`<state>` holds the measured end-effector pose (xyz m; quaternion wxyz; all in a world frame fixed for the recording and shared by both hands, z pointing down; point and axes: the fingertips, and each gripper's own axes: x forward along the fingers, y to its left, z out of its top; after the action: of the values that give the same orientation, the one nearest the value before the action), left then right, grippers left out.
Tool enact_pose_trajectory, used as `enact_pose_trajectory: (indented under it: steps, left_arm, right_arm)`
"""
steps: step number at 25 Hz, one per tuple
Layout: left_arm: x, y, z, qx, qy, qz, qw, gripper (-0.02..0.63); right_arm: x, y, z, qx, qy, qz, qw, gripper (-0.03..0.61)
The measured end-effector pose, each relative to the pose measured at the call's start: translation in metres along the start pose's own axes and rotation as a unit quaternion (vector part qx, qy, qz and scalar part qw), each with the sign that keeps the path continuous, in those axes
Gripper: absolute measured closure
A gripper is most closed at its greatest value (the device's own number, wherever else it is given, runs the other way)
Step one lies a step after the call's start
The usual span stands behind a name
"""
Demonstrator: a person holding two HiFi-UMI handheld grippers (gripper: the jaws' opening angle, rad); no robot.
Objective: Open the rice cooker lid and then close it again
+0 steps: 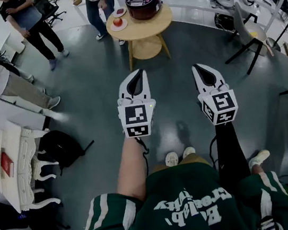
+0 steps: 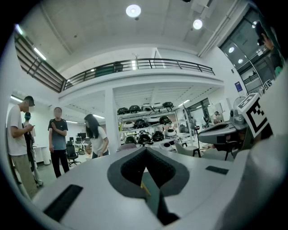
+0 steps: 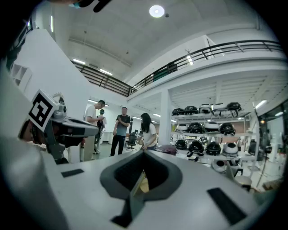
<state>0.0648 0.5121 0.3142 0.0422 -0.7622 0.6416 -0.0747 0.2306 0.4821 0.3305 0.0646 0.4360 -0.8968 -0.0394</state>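
- Pointing forward over the grey floor [image 1: 91, 87], the left hand-held gripper [image 1: 139, 75] has its two jaws brought together at the tips, with nothing between them.
- Its own view shows the same: the dark pads [image 2: 135, 168] meet in a point, and only a thin slit runs down between the jaws.
- The right hand-held gripper [image 1: 197, 68] is held just beside it, to the right, and is also closed and empty; in the right gripper view its pads [image 3: 128, 173] meet at the top.
- Neither hand-held gripper touches anything.
- The rice cooker [image 1: 143, 1] stands well apart from both, on the far side of the floor, on a round wooden desk [image 1: 142, 29]. It is dark red and its lid is down.
- An apple [image 1: 117, 21] sits on a small plate [image 1: 119, 28] on the left part of that desk.
- Each hand-held gripper carries a marker cube [image 1: 138, 119] with black-and-white square patterns; these hold no letters.
- The person's green shirt [image 1: 192, 222] bears white lettering that appears upside down in the head view; I cannot read it reliably.
- No brand or label on the rice cooker is legible.
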Motion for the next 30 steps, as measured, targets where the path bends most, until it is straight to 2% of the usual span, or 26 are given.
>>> enact_pose_trajectory:
  steps: [4,9,20,30]
  left_arm:
    - [-0.001,0.005,-0.001,0.001,-0.002,0.0,1.0,0.614]
    - [0.0,0.008,-0.002,-0.001,-0.003,-0.002,1.0,0.614]
    - [0.009,0.025,-0.005,-0.004,-0.003,-0.006,1.0,0.614]
    - [0.073,0.042,-0.018,-0.006,0.006,0.003,1.0,0.614]
  right_arm:
    - [0.001,0.004,0.001,-0.002,-0.001,-0.003,1.0,0.574]
    - [0.003,0.003,0.002,0.019,-0.014,-0.005,1.0,0.574]
    - [0.025,0.008,0.004,0.011,-0.012,-0.002,1.0,0.574]
    - [0.08,-0.027,-0.006,0.013,-0.018,0.007,1.0,0.574]
